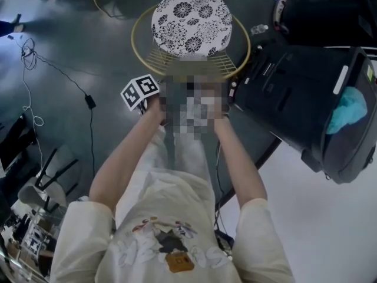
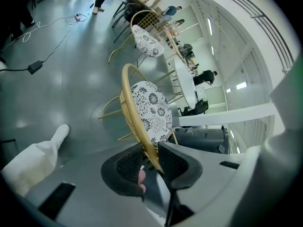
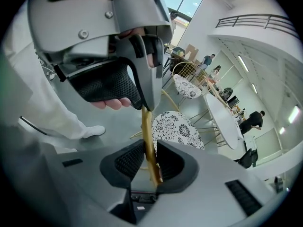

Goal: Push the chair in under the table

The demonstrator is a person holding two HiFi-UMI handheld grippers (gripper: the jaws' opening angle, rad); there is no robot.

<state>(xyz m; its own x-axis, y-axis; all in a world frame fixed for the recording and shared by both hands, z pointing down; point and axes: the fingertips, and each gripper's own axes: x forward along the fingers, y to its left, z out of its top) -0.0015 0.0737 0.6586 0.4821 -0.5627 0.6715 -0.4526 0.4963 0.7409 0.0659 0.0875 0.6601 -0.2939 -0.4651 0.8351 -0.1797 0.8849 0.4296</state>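
Note:
The chair has a black-and-white flowered seat cushion (image 1: 191, 22) and a gold wire frame (image 1: 139, 46); it stands on the grey floor in front of me. My left gripper (image 2: 151, 161) is shut on the gold top rim (image 2: 129, 103) of the chair's back. My right gripper (image 3: 150, 167) is shut on the same rim (image 3: 147, 126) just beside it, and the left gripper's jaws (image 3: 118, 82) show right above it. In the head view both arms reach to the chair's back; the left gripper's marker cube (image 1: 140, 92) shows, while a mosaic patch hides the jaws. The white table (image 1: 330, 229) lies at the lower right.
A big black case (image 1: 294, 93) with a blue cloth (image 1: 352, 109) in it sits at the table's near end, right of the chair. A cable with a power adapter (image 1: 90, 101) runs over the floor at the left. A second flowered chair (image 2: 147, 38), a round white table (image 2: 184, 82) and people stand farther off.

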